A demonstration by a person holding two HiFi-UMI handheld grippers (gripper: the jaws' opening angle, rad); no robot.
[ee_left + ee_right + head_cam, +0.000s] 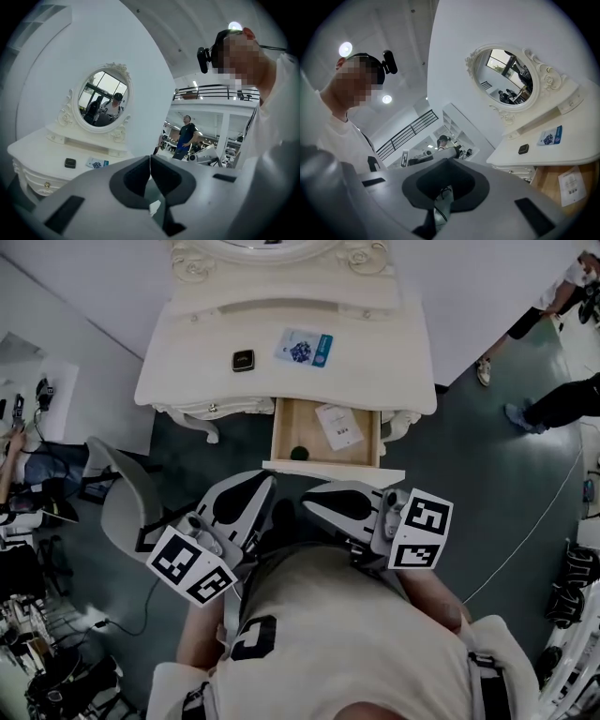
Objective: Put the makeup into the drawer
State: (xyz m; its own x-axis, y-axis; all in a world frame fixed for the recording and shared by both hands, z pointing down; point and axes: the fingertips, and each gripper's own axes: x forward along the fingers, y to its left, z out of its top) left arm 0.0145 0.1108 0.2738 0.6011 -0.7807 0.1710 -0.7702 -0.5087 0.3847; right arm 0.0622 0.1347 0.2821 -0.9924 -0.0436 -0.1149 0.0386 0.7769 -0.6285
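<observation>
The open drawer (279,432) holds a white card (338,426) and a small dark round item (299,453). Behind it on the tabletop lie a dark compact (243,360) and a blue-and-white packet (304,347). In front of it, the left gripper (150,158) and the right gripper (452,159) are both closed and empty.

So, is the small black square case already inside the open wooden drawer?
No, the black square case lies on the white tabletop, outside the wooden drawer.

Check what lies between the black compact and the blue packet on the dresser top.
Nothing. In the head view, only bare tabletop separates the black compact from the blue packet.
</observation>
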